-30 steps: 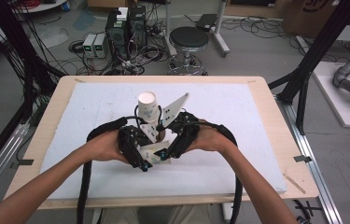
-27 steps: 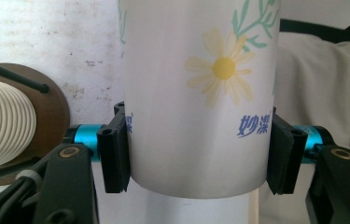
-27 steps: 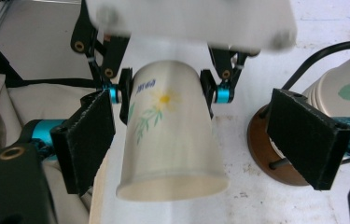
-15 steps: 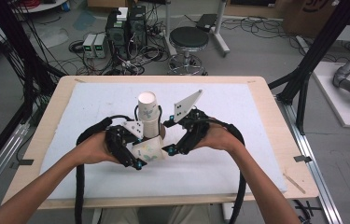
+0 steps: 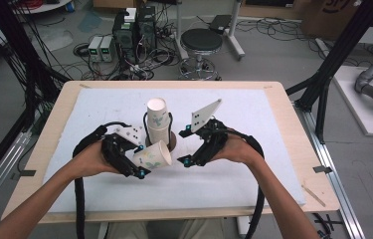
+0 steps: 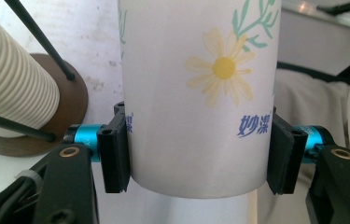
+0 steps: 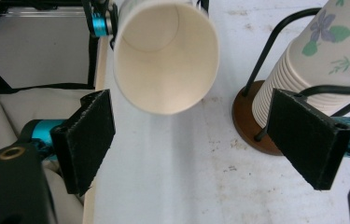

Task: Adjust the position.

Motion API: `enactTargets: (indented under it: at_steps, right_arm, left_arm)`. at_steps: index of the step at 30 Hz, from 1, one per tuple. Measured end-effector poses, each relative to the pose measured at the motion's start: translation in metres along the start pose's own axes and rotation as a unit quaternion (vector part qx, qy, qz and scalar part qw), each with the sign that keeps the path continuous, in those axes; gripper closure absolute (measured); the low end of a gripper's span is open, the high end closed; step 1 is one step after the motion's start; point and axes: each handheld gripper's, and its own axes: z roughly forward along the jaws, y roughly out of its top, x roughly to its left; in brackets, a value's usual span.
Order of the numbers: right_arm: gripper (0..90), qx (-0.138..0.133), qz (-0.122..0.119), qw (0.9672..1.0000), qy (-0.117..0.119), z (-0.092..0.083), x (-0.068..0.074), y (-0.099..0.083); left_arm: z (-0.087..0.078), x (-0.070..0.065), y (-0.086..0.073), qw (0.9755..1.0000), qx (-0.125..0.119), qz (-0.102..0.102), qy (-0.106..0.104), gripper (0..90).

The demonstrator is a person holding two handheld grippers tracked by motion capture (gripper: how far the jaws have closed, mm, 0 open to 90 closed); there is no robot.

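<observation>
A person at a white-topped counter [image 5: 253, 179] holds a paper cup [image 5: 153, 155] sideways in the left gripper [image 5: 133, 167], its open mouth turned toward the right gripper [image 5: 188, 147]. The left jaws are closed on the cup's lower wall, one pad on each side, as the left gripper view shows just above the cup [image 6: 199, 93] base. The right jaws stand wide and hold nothing; the right gripper view looks between the two pads straight into the cup [image 7: 165, 56] mouth.

The coming move appears to turn on that alignment. The cup's long axis runs roughly level, from the left jaws toward the right ones, so the rim lies just ahead of the right jaws and a little to one side of their centre line. The right hand is the nearer to the rim; the left already grips the base end. Beyond both grippers, the stack [image 5: 157, 122] of matching cups stands upright in its wire holder [image 5: 170, 142] on a brown base, close to the held cup but apart from it, to judge from the high view. In the right gripper view the stack [image 7: 322, 60] sits just past the right-hand pad, where the pad hides part of it, so it is hard to say whether pad and holder touch.
</observation>
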Motion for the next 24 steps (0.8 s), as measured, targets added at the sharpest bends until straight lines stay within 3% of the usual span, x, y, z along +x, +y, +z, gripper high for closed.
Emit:
enactTargets:
  at_steps: [4,6,13,24]
  right_arm:
    - [16.0,-0.009,0.008,0.9999,-0.006,0.000,0.002,-0.005]
    - [16.0,-0.015,0.011,0.9998,-0.004,0.001,0.002,-0.008]
    - [16.1,-0.026,0.024,0.9993,-0.006,0.003,0.003,-0.019]
    - [16.5,-0.066,0.036,0.9972,0.002,0.009,0.004,-0.025]
  left_arm:
    - [-0.003,0.002,-0.003,0.9995,-0.031,-0.007,0.005,37.1]
    - [-0.004,0.003,-0.005,0.9984,-0.055,-0.012,0.007,37.1]
    - [-0.003,0.002,-0.013,0.9948,-0.100,-0.022,0.005,37.0]
    - [0.001,0.000,-0.021,0.9780,-0.207,-0.031,-0.002,37.0]
